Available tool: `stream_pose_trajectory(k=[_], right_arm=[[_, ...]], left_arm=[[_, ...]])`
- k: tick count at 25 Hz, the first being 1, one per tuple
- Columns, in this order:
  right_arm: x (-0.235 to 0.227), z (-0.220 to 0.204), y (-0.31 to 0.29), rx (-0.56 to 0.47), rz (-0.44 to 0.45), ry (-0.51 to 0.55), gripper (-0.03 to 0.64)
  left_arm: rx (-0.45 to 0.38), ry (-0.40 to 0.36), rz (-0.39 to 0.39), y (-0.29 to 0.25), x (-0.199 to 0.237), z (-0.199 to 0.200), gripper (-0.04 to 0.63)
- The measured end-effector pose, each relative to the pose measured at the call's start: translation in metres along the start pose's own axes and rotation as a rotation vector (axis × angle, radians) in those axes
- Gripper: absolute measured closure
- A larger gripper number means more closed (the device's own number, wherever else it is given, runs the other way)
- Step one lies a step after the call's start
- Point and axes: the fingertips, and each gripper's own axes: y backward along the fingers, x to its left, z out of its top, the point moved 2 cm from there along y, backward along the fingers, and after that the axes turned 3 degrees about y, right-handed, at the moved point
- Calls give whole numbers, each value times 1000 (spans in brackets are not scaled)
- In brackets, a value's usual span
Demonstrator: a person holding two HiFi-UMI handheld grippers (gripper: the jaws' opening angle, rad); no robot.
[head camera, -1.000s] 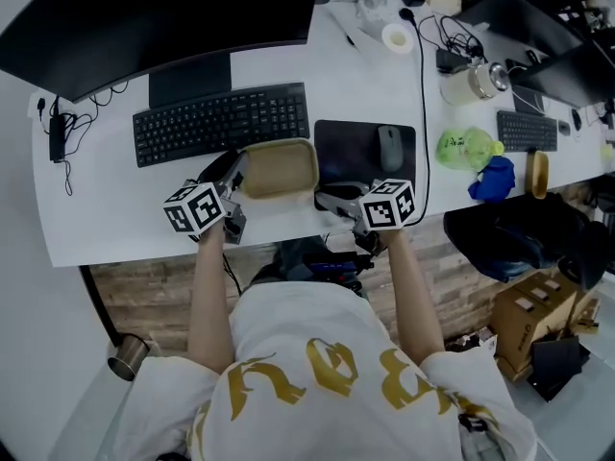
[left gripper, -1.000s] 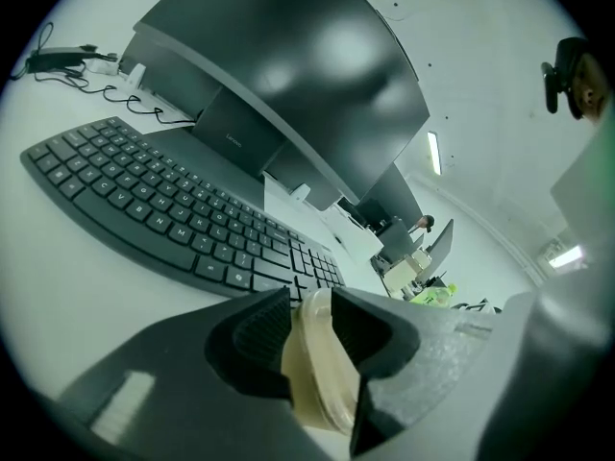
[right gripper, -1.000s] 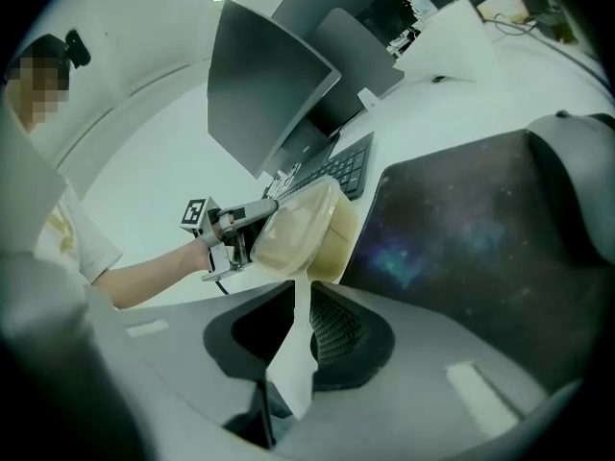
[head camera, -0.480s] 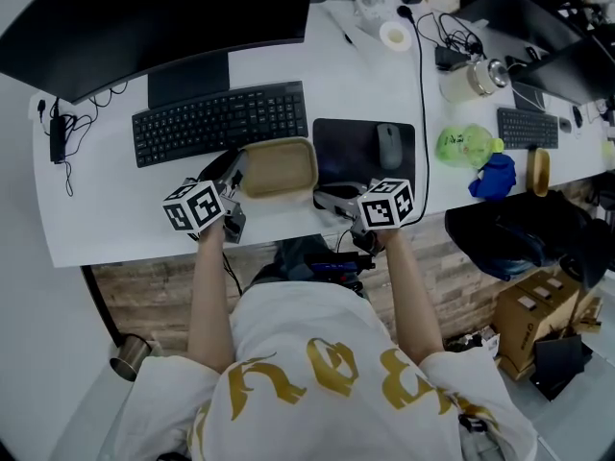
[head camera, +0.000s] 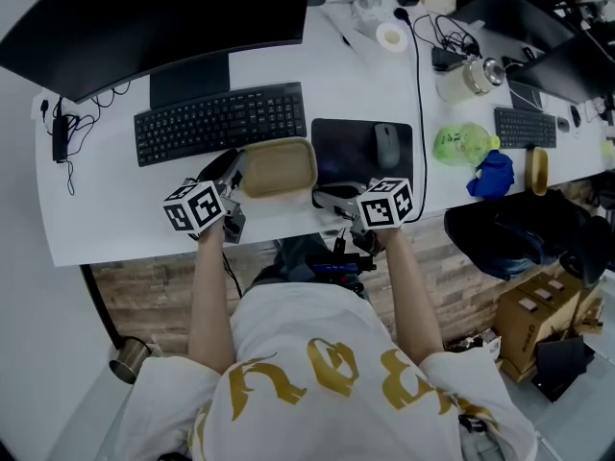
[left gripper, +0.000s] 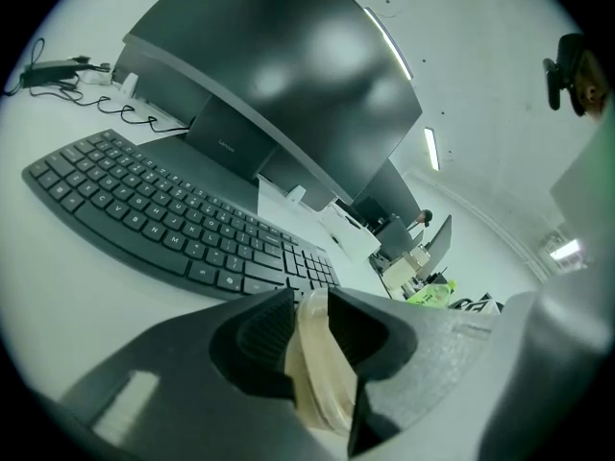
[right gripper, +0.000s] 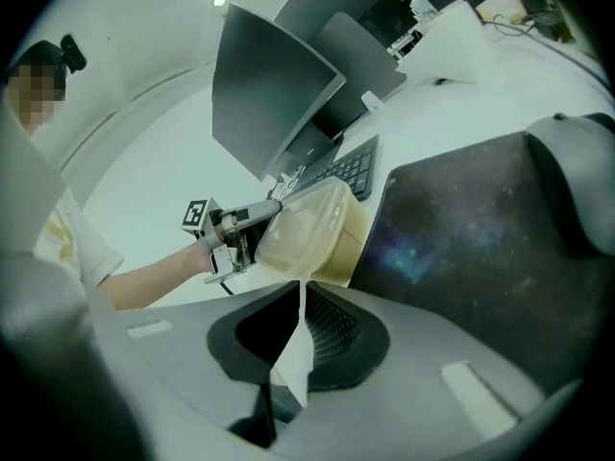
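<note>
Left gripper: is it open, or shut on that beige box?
Shut on the beige box: the left gripper has the box's rim pinched between its jaws, with no gap showing.

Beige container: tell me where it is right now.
In the head view, the beige container is near the white desk's front edge, just below the keyboard and left of the mouse pad, with the left hand-held gripper shut on its rim.

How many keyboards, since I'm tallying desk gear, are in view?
2: one keyboard before the big monitor, a second keyboard at the far right; more may be hidden.
</note>
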Motion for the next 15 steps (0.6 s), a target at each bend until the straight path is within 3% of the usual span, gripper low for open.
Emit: stream_pose_trajectory(k=[15], right_arm=[[14,13,13,-54,-23,42,577]], left_arm=[[-31,-30,-25,8,-15,12,489]])
